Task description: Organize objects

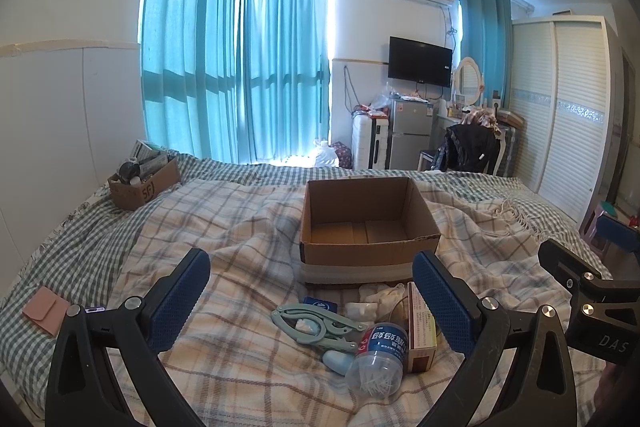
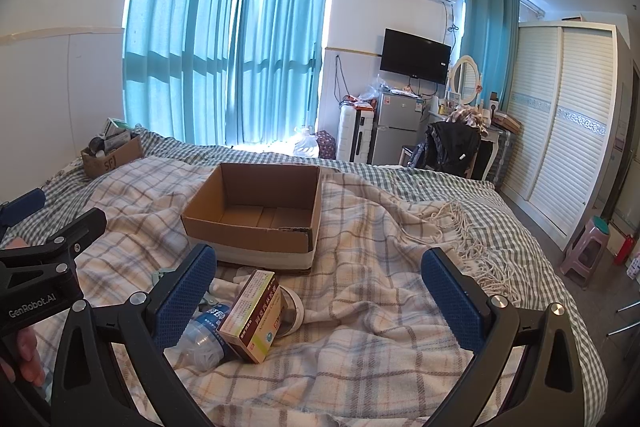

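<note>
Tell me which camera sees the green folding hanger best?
The left wrist view. There the green folding hanger lies in the open on the plaid blanket, between the left gripper fingers, next to the toothpick jar. In the right wrist view only a green scrap peeks out beside a blue finger pad.

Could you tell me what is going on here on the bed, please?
A person holds two grippers over a plaid blanket. Both the left gripper and right gripper are open and hold nothing. The cardboard box is empty. A medicine box, toothpick jar and folding hanger lie in front of it.
</note>
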